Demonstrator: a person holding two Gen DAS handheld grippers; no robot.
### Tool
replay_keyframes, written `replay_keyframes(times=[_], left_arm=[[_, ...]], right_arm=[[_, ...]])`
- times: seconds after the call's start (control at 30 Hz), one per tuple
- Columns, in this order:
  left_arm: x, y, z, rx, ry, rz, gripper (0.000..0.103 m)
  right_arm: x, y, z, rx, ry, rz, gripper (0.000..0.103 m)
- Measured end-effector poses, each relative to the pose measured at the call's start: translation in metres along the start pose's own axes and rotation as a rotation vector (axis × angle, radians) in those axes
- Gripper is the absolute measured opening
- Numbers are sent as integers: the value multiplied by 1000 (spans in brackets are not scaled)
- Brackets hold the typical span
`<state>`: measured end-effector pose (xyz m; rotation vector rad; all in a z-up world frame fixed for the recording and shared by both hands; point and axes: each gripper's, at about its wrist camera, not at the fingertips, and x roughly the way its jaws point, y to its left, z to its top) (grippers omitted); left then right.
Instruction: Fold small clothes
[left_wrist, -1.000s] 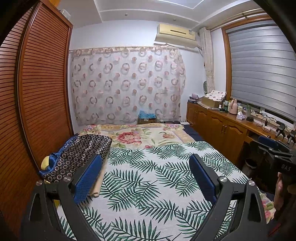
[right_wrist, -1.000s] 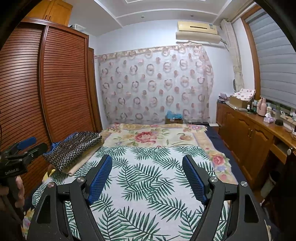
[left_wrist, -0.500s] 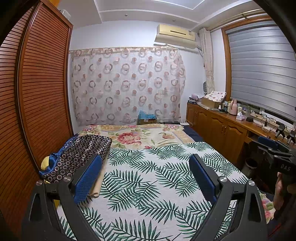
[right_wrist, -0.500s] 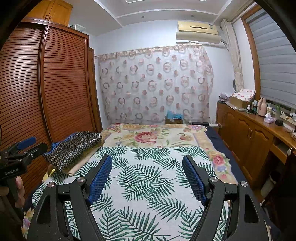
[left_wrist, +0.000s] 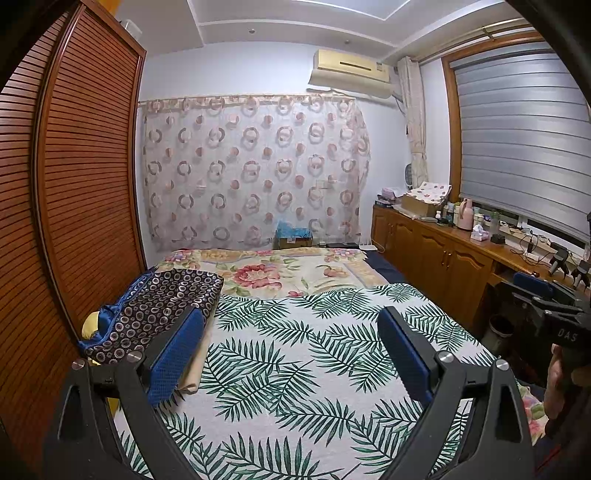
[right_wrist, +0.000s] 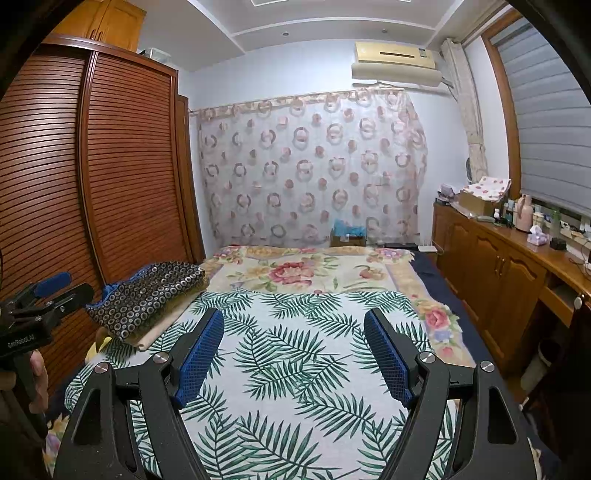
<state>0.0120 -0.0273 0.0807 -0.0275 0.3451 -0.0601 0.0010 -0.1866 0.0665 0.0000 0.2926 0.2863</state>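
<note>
The clothes (left_wrist: 155, 314) are sitting in a folded stack at the bed's left edge, right against the wardrobe (left_wrist: 74, 192) side. On top I'm seeing a dark piece dotted with small rings, blue cloth peeking out under it, a beige layer at the bottom and a bit of yellow at the stack's near end. From the right camera the same stack (right_wrist: 147, 295) is lying about halfway up that left edge, partly on the leaf sheet (right_wrist: 295, 369), partly beside the flowered blanket (right_wrist: 295, 269) that is covering the bed's far end.

I'm holding my left gripper (left_wrist: 291, 354) over the sheet near the bed's front edge, jaws standing wide apart with nothing between them; its left pad is showing in front of the stack's near corner, but I cannot tell whether it is touching. My right gripper (right_wrist: 295, 354) is hovering over the middle of the sheet, jaws spread wide as well, gripping nothing, well apart from the clothes.

Each camera is catching the other tool at its frame edge, with my hand (right_wrist: 37, 380) wrapped around the handle.

Beyond the bed, a ring-patterned curtain (left_wrist: 251, 177) is hanging on the far wall, and a wooden cabinet (left_wrist: 443, 258) is running along the right side.
</note>
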Motion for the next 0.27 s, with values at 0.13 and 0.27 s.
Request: replay_keyframes(times=[0.13,0.27], left_arm=[[0,2,0,0,0,0,96],[0,2,0,0,-1,0,96]], right_arm=[[-1,-2,-2,-1,0,3,80],[-1,-1,-2,-2,-1,1,80]])
